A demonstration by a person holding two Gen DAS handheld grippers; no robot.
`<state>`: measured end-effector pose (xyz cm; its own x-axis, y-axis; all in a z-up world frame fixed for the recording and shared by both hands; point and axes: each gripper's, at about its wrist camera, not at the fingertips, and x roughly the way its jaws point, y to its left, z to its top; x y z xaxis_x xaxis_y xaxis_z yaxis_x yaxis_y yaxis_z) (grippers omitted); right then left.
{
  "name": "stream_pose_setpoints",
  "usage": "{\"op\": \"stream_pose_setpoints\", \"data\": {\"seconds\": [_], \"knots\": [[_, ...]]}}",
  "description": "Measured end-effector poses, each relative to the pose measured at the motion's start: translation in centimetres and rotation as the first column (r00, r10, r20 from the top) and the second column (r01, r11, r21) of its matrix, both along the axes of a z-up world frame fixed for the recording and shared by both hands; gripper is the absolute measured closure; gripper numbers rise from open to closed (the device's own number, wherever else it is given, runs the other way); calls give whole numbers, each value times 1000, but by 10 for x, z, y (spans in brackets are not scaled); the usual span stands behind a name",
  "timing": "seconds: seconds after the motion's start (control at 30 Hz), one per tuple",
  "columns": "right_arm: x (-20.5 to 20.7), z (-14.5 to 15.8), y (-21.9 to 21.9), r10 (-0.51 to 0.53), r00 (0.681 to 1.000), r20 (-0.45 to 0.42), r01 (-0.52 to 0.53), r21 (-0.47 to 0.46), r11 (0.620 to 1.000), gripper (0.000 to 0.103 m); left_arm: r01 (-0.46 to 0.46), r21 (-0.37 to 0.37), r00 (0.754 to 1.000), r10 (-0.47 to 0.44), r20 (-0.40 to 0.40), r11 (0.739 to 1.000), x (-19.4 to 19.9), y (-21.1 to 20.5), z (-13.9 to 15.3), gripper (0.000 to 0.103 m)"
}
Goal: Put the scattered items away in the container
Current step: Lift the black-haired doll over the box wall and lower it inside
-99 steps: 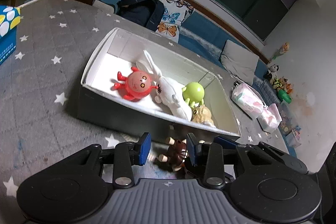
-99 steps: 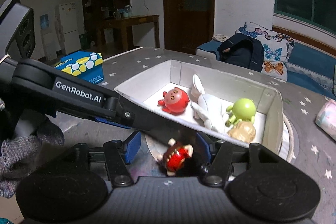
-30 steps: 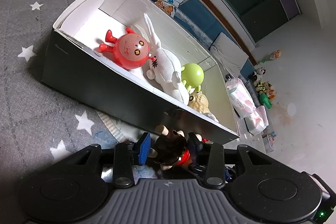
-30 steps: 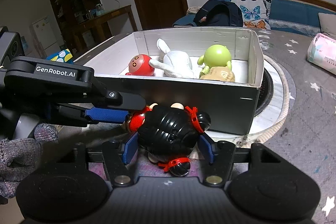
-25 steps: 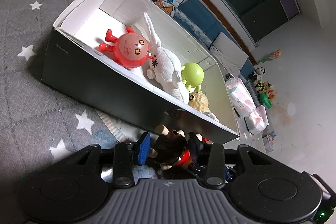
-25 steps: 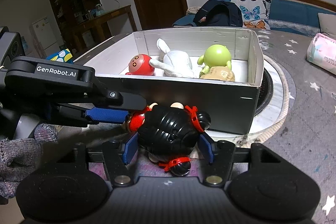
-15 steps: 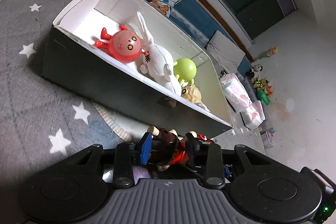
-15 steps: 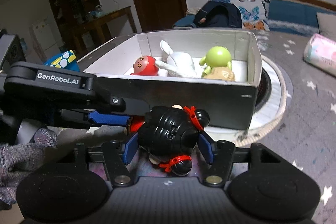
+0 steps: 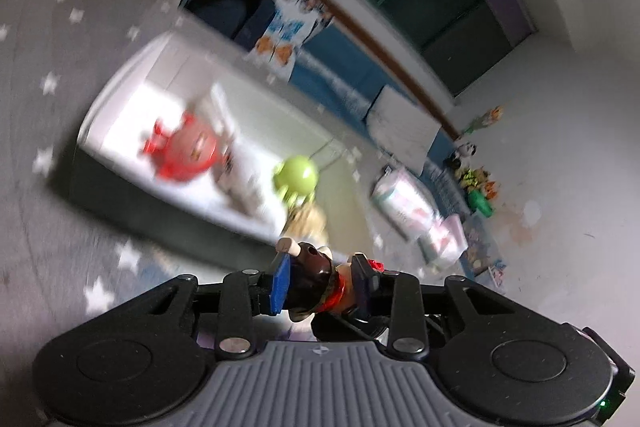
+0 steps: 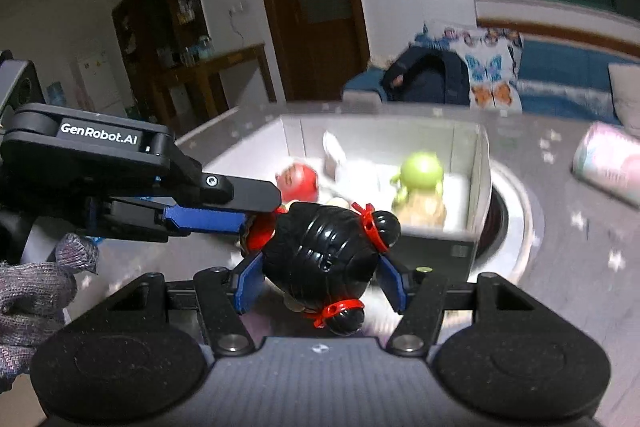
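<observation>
One doll (image 10: 320, 255), with black ribbed hair and red ties, is clamped at the head between the blue pads of the right gripper (image 10: 318, 277), while its red-collared brown body (image 9: 316, 283) is pinched between the closed-in fingers of the left gripper (image 9: 320, 281); it is held by both at once, off the star-patterned cloth (image 9: 36, 211) and just in front of the near dark wall of the one box (image 10: 480, 163). Four toys are counted inside the box: one red round figure (image 9: 184, 157), one white plush rabbit (image 10: 356, 175), one green round figure (image 9: 296, 179) and one tan figure (image 10: 424, 211). Pink-and-white packs (image 9: 404, 203) are seen on the cloth beyond the box, though blur prevents a count.
</observation>
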<state>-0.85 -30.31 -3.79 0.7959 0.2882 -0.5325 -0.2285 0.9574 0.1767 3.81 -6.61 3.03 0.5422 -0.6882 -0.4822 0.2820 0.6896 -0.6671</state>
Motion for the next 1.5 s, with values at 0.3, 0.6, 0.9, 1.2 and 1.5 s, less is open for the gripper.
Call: {"op": "stream_pose_setpoints", "data": {"seconds": [0.3, 0.6, 0.9, 1.2, 1.5], "knots": [[46, 26, -4, 46, 998, 40, -45, -16, 999, 42, -40, -10, 999, 40, 28, 999, 42, -1, 23, 67], [101, 16, 1, 119, 991, -55, -122, -43, 992, 42, -77, 14, 995, 78, -63, 997, 83, 2, 4, 67], [122, -5, 1, 182, 972, -147, -192, -54, 980, 42, -72, 34, 989, 75, -129, 997, 99, 4, -19, 67], [134, -15, 6, 210, 954, -216, -232, -84, 969, 41, -52, 95, 990, 64, -126, 994, 101, -2, -23, 68], [138, -20, 7, 223, 942, -249, -248, -75, 966, 41, -32, 183, 993, 52, -107, 983, 103, -11, -23, 67]]}}
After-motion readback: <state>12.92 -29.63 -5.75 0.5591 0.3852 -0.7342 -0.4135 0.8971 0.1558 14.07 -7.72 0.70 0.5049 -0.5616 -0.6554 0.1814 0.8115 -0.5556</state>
